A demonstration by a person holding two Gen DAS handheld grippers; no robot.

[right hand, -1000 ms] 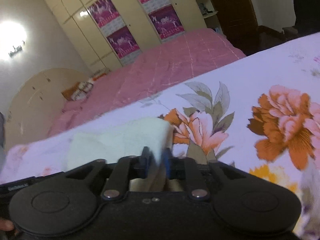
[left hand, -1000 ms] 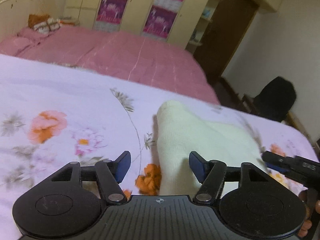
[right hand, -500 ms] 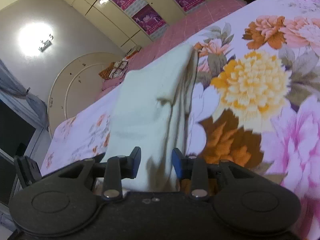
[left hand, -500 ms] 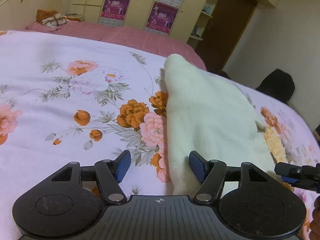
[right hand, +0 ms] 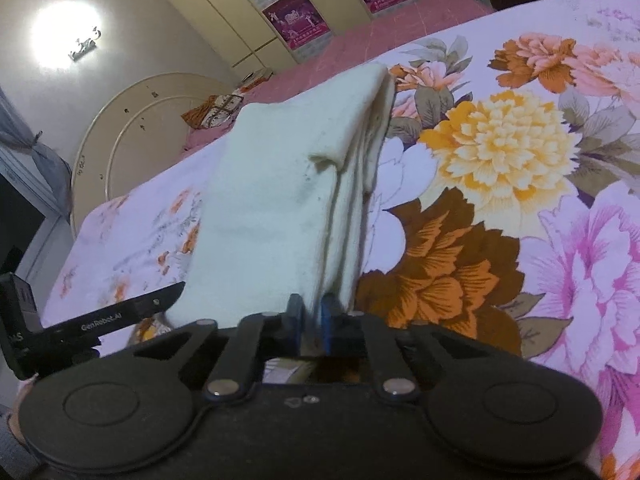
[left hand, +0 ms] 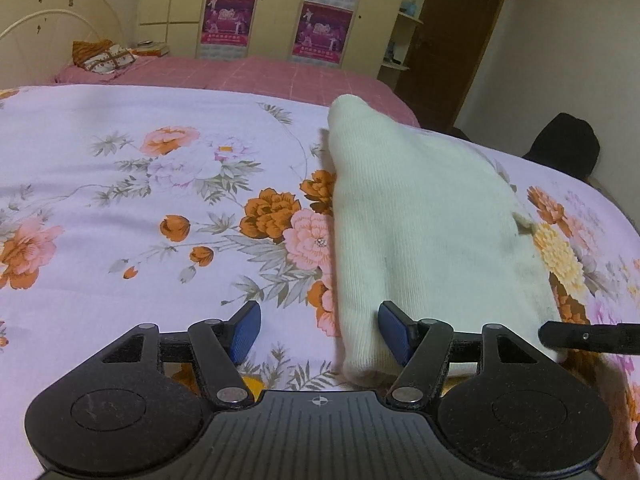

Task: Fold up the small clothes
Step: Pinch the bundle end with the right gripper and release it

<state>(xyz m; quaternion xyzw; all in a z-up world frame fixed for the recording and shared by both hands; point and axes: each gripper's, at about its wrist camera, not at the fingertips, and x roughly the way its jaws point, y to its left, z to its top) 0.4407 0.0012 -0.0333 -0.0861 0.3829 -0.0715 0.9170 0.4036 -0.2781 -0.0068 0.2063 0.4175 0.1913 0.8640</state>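
Note:
A cream knit garment (left hand: 424, 224) lies folded in a long strip on the floral sheet (left hand: 160, 184). My left gripper (left hand: 320, 328) is open, and its right pad touches the garment's near left corner. In the right wrist view the same garment (right hand: 288, 184) shows its layered edges. My right gripper (right hand: 311, 320) is shut on the garment's near right edge. The left gripper's finger (right hand: 132, 312) shows at the left of that view, and the right gripper's finger (left hand: 588, 336) at the right of the left wrist view.
The lilac floral sheet (right hand: 520, 160) covers the bed I work on. Behind it stands a pink bed (left hand: 256, 76) with a pillow (left hand: 104, 56), a cream headboard (right hand: 132, 132) and a wardrobe (left hand: 276, 8). A dark chair (left hand: 564, 144) stands at the right.
Both grippers have dropped toward the sheet with the garment, which now lies flat. My right gripper opened briefly and has closed again on the garment's edge. My left gripper stayed open.

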